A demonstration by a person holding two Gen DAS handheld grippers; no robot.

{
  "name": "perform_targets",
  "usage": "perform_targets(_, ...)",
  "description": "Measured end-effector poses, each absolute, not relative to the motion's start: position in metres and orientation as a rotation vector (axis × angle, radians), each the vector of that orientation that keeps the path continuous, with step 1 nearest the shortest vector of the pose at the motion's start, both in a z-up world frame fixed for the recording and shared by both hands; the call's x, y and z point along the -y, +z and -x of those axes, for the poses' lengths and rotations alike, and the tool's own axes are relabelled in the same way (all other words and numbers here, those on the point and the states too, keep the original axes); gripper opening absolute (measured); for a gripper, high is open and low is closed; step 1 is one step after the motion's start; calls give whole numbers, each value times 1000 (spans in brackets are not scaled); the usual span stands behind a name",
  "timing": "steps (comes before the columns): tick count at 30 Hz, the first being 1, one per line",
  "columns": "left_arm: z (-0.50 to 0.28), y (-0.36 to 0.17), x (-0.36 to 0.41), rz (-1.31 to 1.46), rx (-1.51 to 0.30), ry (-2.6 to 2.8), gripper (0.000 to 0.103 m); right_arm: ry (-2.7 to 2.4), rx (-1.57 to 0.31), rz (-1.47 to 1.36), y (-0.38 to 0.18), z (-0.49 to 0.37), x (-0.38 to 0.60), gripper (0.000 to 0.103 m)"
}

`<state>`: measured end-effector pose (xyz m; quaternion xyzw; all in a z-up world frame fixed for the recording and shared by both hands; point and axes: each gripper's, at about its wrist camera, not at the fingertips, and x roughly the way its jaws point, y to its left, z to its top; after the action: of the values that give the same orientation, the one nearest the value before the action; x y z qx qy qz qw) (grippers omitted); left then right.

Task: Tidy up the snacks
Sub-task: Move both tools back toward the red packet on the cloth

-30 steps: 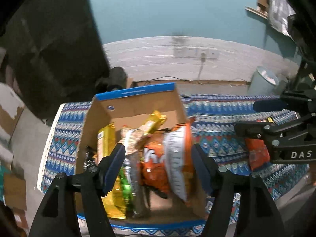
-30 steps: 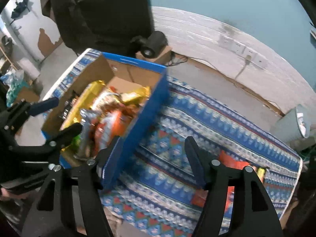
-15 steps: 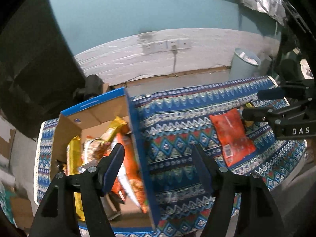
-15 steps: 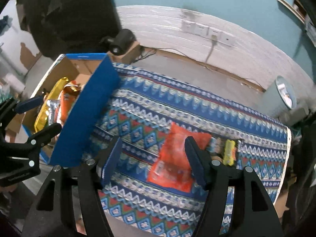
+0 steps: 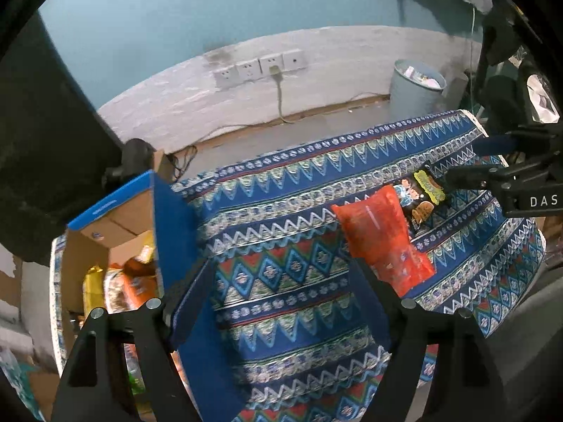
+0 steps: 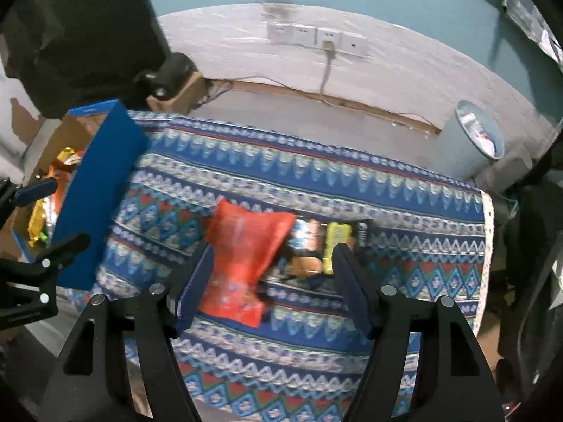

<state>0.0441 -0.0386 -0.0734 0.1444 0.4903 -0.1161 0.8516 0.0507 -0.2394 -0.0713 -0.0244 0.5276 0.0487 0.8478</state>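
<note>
Step in hand: reach for the next loose snack. Left claw (image 5: pixel 281 302) hung over the blue patterned tablecloth on the table (image 5: pixel 281 218), jaws opening, nothing between them. Right claw (image 6: pixel 271 274) hovered above the flat orange-red plastic snack bag (image 6: pixel 242 260), jaws also opening; the bag sat in the gap in view but the pads were not pressing it, so released, not grasping.

In the right wrist view the orange-red bag lay mid-table, with a small dark snack packet with a yellow stripe (image 6: pixel 327 242) just beside it at 3 o'clock, edges touching or slightly overlapped; hard to tell through blur. The open blue-sided cardboard box (image 6: pixel 95 193) stood at 9 o'clock, well apart from the bag, already holding several yellow and orange packets.

Judgement: task mostly along; two snacks appeared left outside the box. The next move likely calls for the right claw to drop onto the bag, clench on one edge without catching the dark packet, then carry it toward 9 o'clock into the box.
</note>
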Motion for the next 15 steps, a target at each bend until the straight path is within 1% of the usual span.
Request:
perform_targets(7, -71, -96, 60, -312, -1075, -236, 80, 44, -1165, 60, -99, -74, 275, 72)
perform_targets(15, -104, -127, 70, -315, -1127, -223, 80, -14, -1227, 0, -139, -106, 313, 72)
